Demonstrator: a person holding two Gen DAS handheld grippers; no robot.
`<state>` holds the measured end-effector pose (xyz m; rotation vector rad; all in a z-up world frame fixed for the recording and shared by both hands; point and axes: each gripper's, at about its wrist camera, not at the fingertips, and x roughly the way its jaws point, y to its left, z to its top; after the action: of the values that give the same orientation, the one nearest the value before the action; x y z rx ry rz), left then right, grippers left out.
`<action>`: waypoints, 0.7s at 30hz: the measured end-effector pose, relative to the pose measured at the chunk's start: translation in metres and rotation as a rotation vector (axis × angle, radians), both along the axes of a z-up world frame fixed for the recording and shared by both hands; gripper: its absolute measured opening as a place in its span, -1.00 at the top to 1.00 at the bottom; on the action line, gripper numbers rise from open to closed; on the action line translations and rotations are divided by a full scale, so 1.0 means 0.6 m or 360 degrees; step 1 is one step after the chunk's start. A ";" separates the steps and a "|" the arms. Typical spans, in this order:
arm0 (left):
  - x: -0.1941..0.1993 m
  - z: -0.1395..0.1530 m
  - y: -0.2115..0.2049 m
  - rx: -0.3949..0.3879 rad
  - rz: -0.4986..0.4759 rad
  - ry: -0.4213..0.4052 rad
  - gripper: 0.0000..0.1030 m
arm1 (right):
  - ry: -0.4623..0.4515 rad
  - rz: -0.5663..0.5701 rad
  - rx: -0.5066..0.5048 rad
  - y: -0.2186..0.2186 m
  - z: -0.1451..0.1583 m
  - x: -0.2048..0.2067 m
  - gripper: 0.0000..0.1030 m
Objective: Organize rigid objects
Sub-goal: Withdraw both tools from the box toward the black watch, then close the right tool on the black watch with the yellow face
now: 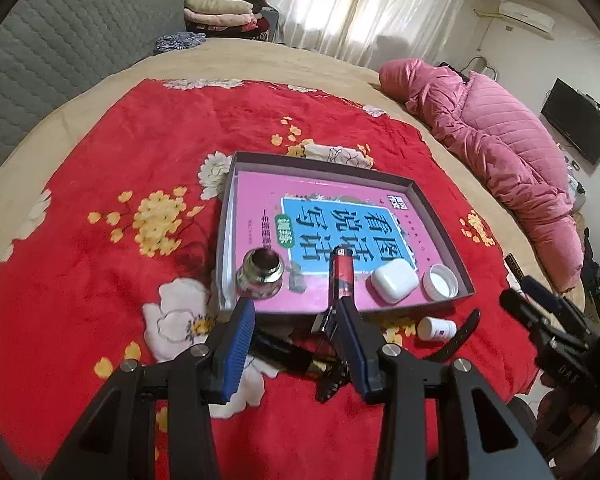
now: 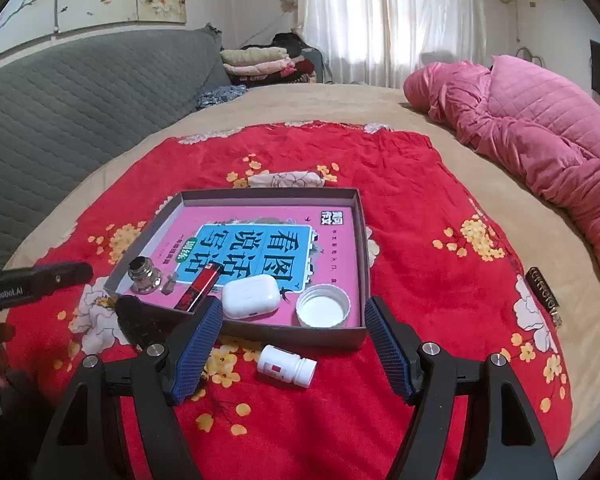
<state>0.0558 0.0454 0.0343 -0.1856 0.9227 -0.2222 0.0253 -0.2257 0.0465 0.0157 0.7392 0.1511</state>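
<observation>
Two grippers hover over a red floral blanket (image 2: 420, 208), both parted and holding nothing: left gripper (image 1: 296, 320), right gripper (image 2: 294, 336). Between the right one's fingers a white pill bottle (image 2: 287, 366) lies just outside the tray (image 2: 236, 334).

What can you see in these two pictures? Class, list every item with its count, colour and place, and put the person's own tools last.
tray: 1, grey, on the red blanket
book: 1, pink and blue, flat in the tray
glass jar: 1, clear, open, tray's near left corner
red tube: 1, red and black, in the tray
earbud case: 1, white, in the tray
cap: 1, white, tray's near right corner
small bottle: 1, white, lying on the blanket outside the tray
comb: 1, black, on the blanket in front of the tray
blanket: 1, red, floral, on the bed
quilt: 1, pink, far right
left gripper: 1, black and blue, open
right gripper: 1, black and blue, open
</observation>
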 end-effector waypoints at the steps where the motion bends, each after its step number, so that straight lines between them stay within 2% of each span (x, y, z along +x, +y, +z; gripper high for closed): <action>1: -0.004 -0.002 0.000 0.0008 -0.0003 0.0012 0.18 | -0.0004 -0.0001 0.0005 -0.001 0.002 -0.002 -0.45; 10: -0.026 -0.012 -0.007 0.0030 -0.0022 0.0049 0.18 | -0.0006 0.0024 0.0033 0.004 0.007 -0.013 -0.45; 21: -0.043 -0.028 -0.002 0.0032 -0.0008 0.0119 0.18 | 0.0063 0.0122 0.0060 0.031 -0.014 -0.037 -0.46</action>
<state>0.0298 0.0445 0.0175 -0.1737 0.9993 -0.2118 0.0034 -0.2071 0.0379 0.0266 0.7769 0.2383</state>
